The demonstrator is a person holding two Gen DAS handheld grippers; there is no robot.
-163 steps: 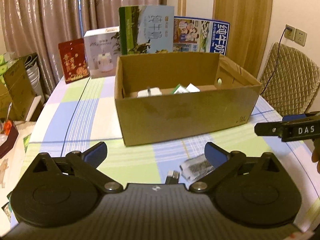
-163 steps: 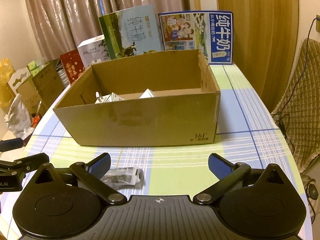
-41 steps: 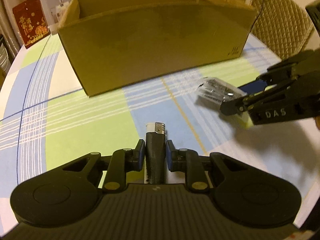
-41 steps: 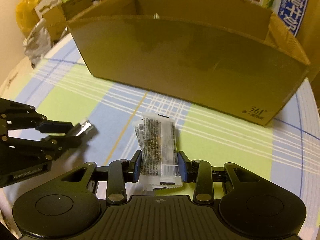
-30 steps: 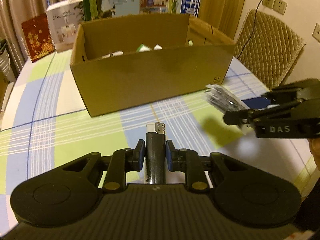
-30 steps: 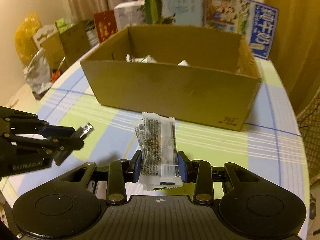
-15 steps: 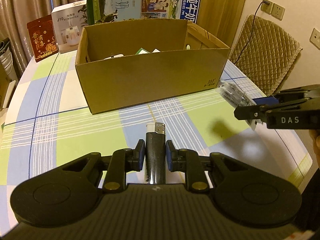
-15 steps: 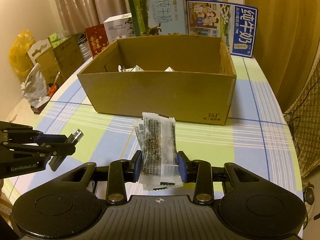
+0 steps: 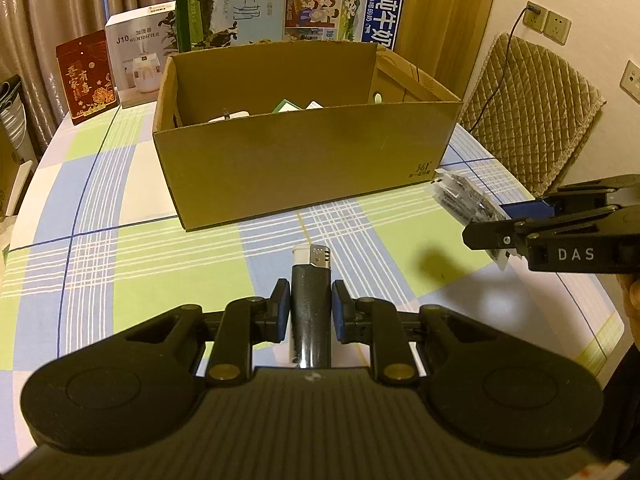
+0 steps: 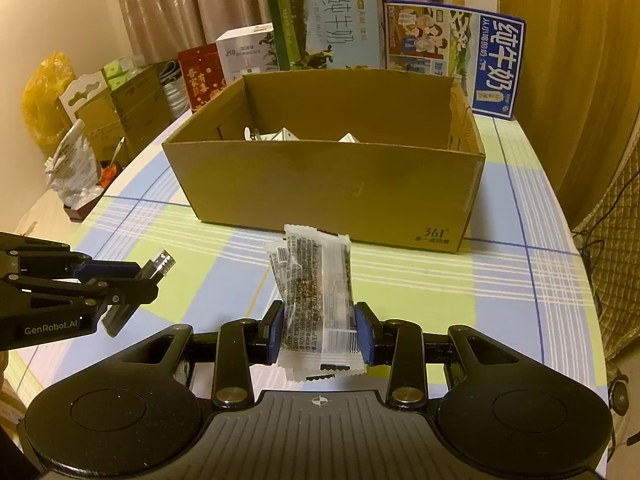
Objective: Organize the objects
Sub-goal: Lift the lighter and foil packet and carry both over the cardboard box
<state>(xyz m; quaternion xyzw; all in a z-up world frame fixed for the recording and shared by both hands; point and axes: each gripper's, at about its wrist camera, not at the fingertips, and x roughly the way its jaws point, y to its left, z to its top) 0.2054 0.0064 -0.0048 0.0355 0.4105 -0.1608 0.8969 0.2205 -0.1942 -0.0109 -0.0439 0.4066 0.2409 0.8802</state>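
A domestic dining room is indicated. The bench (image 9: 100, 216) is covered by a checked cloth in green, blue and white. Full-length curtains (image 10: 168, 8) are hung behind it. A quilted chair (image 9: 536, 100) is placed beside it, under wall sockets (image 9: 548, 26). Milk cartons (image 10: 452, 52) and a humidifier box (image 9: 136, 64) are stood along the far edge.

Left claw (image 9: 307, 306) and right claw (image 10: 319, 328) both clamped, raised side by side.
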